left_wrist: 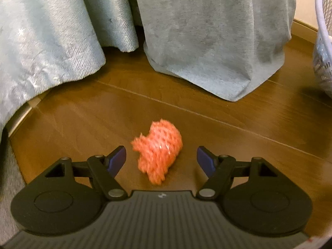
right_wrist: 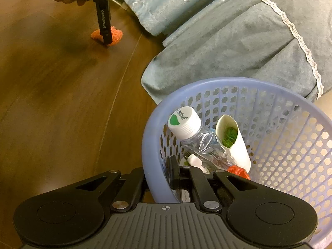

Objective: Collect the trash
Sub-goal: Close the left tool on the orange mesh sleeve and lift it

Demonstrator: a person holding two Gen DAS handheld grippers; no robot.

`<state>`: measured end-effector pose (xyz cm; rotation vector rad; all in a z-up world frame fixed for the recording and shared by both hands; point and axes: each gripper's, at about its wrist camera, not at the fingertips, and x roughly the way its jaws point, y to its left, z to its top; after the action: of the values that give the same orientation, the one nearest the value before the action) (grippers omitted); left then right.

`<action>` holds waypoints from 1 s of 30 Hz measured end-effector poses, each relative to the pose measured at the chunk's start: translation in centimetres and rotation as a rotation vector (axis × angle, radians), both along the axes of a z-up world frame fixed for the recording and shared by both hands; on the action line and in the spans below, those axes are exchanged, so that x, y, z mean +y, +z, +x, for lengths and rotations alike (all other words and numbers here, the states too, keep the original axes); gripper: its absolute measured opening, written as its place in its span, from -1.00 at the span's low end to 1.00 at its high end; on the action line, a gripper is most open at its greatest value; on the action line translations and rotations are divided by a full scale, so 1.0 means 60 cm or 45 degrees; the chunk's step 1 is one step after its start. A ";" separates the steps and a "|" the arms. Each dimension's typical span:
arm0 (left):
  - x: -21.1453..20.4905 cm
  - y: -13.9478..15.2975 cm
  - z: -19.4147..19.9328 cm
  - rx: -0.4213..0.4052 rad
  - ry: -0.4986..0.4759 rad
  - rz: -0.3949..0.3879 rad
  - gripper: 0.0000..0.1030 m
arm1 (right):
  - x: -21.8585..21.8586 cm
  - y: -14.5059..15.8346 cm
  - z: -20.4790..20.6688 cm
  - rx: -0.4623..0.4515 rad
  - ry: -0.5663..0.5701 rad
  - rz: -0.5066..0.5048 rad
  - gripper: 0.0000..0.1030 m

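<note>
Crumpled orange mesh netting (left_wrist: 158, 157) lies on bare brown wooden floor (left_wrist: 207, 137), between the left gripper's (left_wrist: 161, 158) released jaws; the right gripper (right_wrist: 175, 175) is clenched on the lilac plastic basket's (right_wrist: 207, 84) rim.

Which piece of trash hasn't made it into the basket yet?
The orange mesh wad, lying alone on the wooden floor between the open left gripper's fingers. The plastic bottle and cardboard tube already sit in the blue basket.
</note>
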<state>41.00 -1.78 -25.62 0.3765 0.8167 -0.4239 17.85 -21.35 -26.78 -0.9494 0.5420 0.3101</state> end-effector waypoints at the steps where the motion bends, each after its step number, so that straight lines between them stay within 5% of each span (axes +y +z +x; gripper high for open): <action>1: -0.002 -0.002 0.005 0.000 0.002 0.004 0.30 | -0.001 0.000 -0.001 -0.001 -0.003 0.003 -0.97; 8: -0.009 -0.009 0.011 0.027 0.001 0.046 -0.28 | -0.002 0.001 0.000 -0.001 -0.007 0.011 -0.97; 16: 0.008 0.017 -0.071 0.065 0.017 -0.029 -0.30 | -0.010 0.004 -0.021 0.009 0.005 0.020 -0.97; 30: 0.033 0.108 -0.353 0.133 0.030 -0.044 -0.30 | -0.001 0.022 -0.147 0.023 0.142 0.087 -0.97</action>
<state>19.85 0.19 -19.15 0.3144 0.9136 -0.4381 9.06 -21.43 -25.43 -0.9130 0.4928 0.4353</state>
